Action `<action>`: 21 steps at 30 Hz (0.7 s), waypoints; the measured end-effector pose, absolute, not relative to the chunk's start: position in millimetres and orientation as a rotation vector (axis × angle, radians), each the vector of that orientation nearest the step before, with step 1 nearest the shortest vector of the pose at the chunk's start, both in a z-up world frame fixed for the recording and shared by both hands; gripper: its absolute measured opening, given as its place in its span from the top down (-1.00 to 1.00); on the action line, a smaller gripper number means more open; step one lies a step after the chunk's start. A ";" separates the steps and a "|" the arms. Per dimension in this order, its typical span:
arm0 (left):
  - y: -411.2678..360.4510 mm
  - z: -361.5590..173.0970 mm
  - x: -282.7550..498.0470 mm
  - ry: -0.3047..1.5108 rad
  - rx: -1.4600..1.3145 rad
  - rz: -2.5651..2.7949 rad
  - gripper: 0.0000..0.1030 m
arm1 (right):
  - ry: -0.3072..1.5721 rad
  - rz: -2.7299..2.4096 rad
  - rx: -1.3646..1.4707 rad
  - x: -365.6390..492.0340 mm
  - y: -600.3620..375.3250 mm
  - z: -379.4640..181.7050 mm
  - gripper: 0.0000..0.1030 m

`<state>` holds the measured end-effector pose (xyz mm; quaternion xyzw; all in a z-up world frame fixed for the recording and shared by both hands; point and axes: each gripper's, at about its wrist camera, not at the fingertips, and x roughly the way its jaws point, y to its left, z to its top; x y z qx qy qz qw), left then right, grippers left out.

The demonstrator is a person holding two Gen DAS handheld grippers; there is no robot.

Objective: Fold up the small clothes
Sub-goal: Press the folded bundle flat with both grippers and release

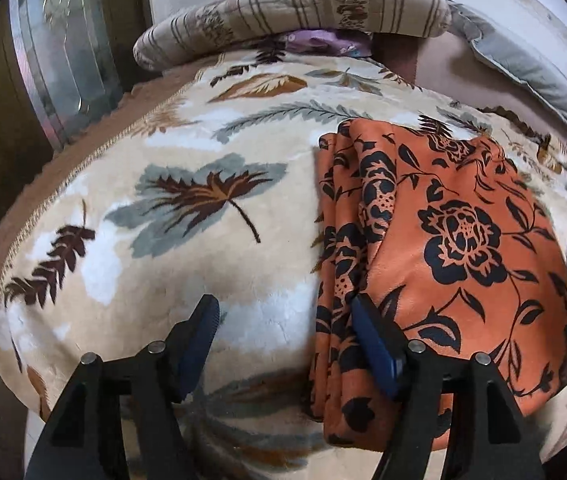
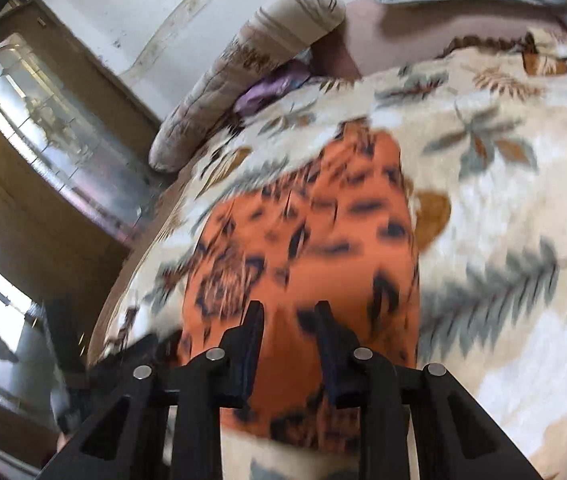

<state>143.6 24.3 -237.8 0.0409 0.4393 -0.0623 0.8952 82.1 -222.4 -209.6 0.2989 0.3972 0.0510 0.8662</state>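
Orange cloth with a black flower print (image 1: 455, 240) lies folded on a bed covered by a cream blanket with leaf patterns (image 1: 187, 184). In the left wrist view the cloth sits on the right part of the blanket, with several folded layers stacked along its left edge. The near end of the cloth reaches close to the near edge of the bed.

The left gripper (image 1: 283, 320) hangs over the left edge of the cloth with its jaws wide apart. One blue pad is above the bare blanket, the other one is over the folded layers, and nothing is pinched between them.

The right gripper (image 2: 289, 320) is above the near end of the same cloth. Its jaws stand narrow, with a small gap, and orange fabric shows through this gap. This view is blurred, so I cannot tell if the pads press on the fabric or only hover over it.

At the far edge of the bed a striped beige quilt roll (image 1: 295, 12) lies across, with some purple fabric (image 1: 315, 40) under it. A grey pillow (image 1: 523, 76) is at the far right corner. Beside the bed stands a glass door panel (image 1: 55, 56).
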 end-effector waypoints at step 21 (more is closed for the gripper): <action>16.0 -236.4 140.1 0.887 0.147 -0.096 -0.37 | 0.934 0.068 0.635 70.6 -221.5 -228.0 0.40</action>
